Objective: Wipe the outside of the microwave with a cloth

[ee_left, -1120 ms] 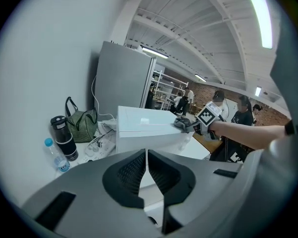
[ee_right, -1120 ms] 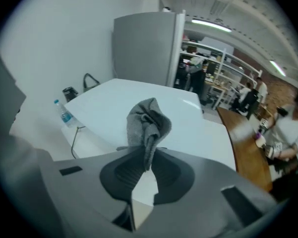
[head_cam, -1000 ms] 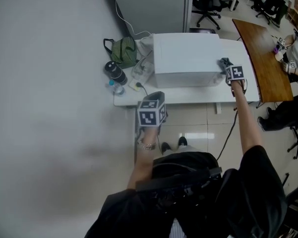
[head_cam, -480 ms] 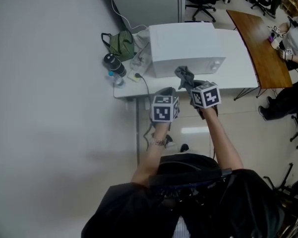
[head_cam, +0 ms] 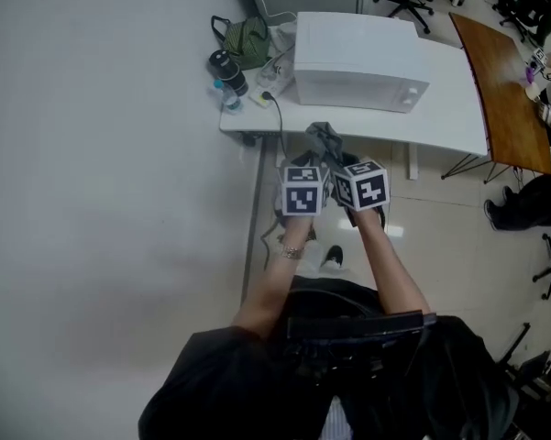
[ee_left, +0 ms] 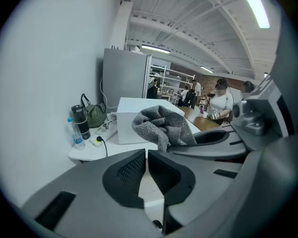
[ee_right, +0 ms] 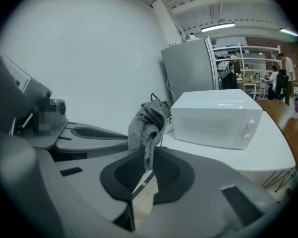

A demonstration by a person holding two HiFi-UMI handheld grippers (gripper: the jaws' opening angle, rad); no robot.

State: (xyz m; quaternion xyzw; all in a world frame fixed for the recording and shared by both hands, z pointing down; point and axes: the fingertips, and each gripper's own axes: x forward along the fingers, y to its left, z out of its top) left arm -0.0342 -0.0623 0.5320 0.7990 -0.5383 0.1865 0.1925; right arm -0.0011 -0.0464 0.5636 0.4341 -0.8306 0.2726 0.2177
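Left gripper (ee_left: 147, 157), frame centre: jaws drawn to a narrow slit, nothing between them. Right gripper (ee_right: 148, 165), just beside it: jaws clamped on the grey cloth (head_cam: 325, 141) (bunched, standing above the tips). Microwave (head_cam: 358, 58): upper centre-right, on the white table (head_cam: 454, 108), apart from the cloth.

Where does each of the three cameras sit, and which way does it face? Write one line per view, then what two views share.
Left gripper view: rides the left gripper, looks along its close-set, empty jaws toward the microwave on the table; cloth at right.
Right gripper view: rides the right gripper, shut on the cloth, faces the microwave's front; left gripper at left.
Head view: on the person's head, looks steeply down on forearms, torso and both grippers.
Shared: all three show microwave and cloth.
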